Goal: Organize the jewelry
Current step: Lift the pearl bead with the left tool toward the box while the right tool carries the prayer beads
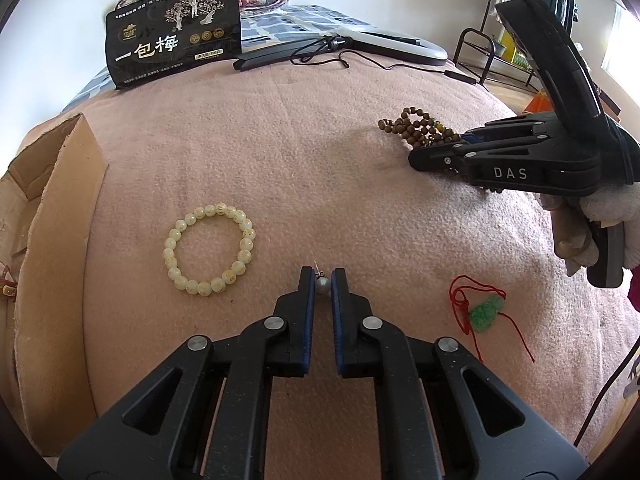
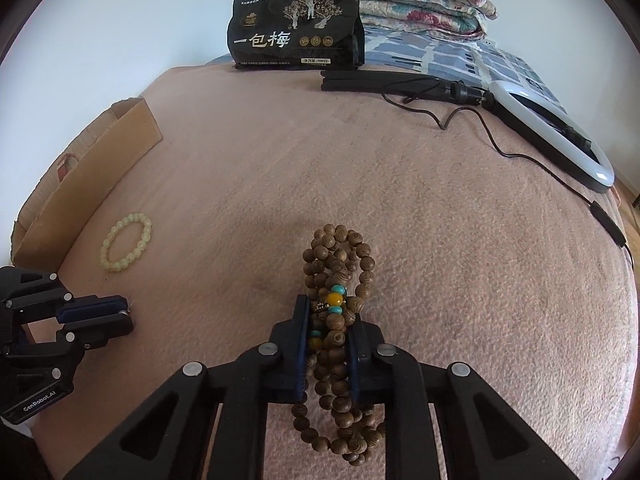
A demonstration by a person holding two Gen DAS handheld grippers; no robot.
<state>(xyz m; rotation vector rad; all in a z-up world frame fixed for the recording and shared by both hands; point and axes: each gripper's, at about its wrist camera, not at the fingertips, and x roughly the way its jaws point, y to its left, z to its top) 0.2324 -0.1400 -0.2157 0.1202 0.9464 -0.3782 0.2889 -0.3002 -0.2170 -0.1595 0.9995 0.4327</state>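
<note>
Left tongs (image 1: pixel 323 276) pinching grey bead (image 1: pixel 323 285) | right tongs (image 2: pixel 329 316) clamping wooden beads (image 2: pixel 338 276) | blanket (image 1: pixel 300 152) open ahead

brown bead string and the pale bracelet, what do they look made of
Brown bead string: most likely wood, matte, with grain rings showing on each bead; a few glossy turquoise and amber-yellow beads could be stone or plastic. Pale bracelet: translucent, glossy, cream-green beads with gold markings, so jade-like stone, glass or resin; the look cannot settle which.

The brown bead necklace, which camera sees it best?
The right wrist view: the brown bead necklace fills its centre, clamped in the right hand-held gripper. The left wrist view shows only part of it, far off and half hidden.
</note>
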